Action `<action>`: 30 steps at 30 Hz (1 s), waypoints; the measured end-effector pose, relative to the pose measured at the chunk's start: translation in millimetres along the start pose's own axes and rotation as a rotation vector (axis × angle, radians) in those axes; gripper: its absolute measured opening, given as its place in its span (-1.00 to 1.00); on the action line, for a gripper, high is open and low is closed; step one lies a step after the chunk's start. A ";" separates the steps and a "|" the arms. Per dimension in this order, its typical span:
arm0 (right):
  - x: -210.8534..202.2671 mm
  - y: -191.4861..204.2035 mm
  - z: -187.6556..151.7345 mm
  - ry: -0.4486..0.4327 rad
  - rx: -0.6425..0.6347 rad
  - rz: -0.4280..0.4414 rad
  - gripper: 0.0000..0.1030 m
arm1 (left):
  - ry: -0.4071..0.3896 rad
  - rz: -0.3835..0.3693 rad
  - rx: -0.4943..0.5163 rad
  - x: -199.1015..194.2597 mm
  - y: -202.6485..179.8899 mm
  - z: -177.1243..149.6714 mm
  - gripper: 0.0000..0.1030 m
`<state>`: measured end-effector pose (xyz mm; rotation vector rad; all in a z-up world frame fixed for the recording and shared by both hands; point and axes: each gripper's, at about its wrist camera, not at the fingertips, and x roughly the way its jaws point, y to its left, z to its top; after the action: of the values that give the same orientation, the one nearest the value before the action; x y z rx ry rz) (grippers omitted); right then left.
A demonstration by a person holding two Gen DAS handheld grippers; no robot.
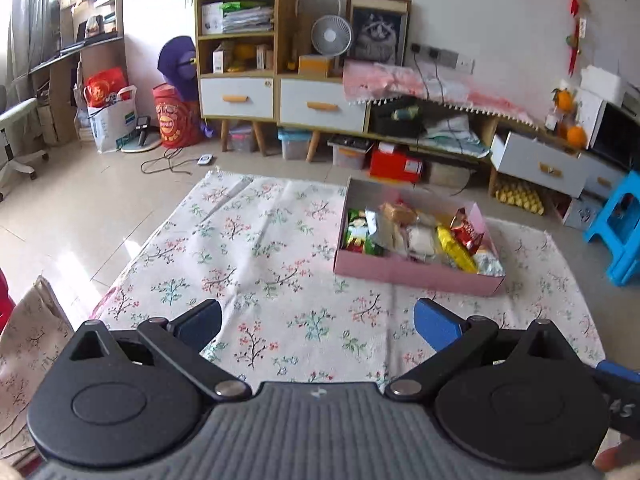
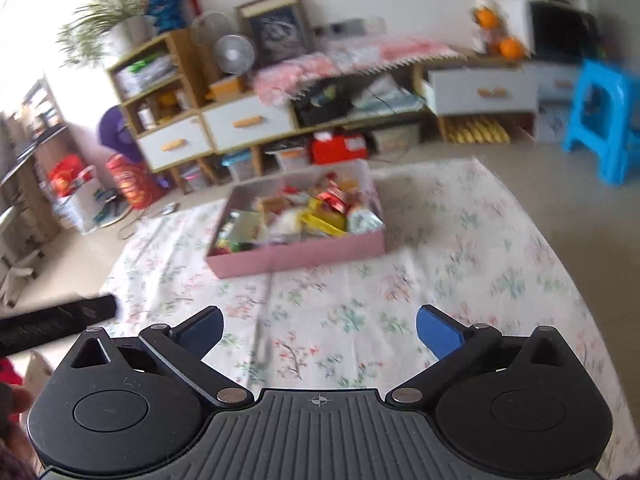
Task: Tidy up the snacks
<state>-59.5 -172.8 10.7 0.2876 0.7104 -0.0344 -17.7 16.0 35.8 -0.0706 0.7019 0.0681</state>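
A shallow pink box (image 1: 416, 271) lies on a floral cloth (image 1: 256, 256) spread over the floor, and it is filled with several snack packets (image 1: 420, 232) in green, silver, yellow and red. My left gripper (image 1: 318, 326) hangs above the near part of the cloth, well short of the box, with its blue pads wide apart and nothing between them. In the blurred right wrist view the same pink box (image 2: 304, 256) with its snack packets (image 2: 304, 212) sits ahead. My right gripper (image 2: 319, 330) is open too, empty, above the cloth (image 2: 460, 260).
Wooden cabinets with white drawers (image 1: 280, 100) line the back wall, with storage bins and a red box (image 1: 396, 164) beneath. A blue plastic stool (image 1: 618, 228) stands at the right, bags (image 1: 108, 116) and an office chair (image 1: 16, 136) at the left. A black bar (image 2: 52, 320) shows at the left edge.
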 end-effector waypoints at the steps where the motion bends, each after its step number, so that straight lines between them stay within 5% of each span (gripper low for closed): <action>1: 1.1 0.1 -1.3 0.001 0.002 0.001 1.00 | 0.002 0.001 0.008 1.2 -0.9 0.4 0.99; 6: -1.0 -3.4 -3.6 -0.007 0.032 -0.011 1.00 | 0.018 0.002 0.079 0.8 -10.0 -4.2 0.99; 30: -8.0 10.5 -7.7 -0.030 -0.039 -0.122 1.00 | 0.136 -0.007 0.114 10.0 -9.1 -7.6 0.99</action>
<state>-69.1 -161.2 13.0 0.2060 0.6969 -0.1402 -14.2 6.6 23.9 0.0316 0.8400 0.0161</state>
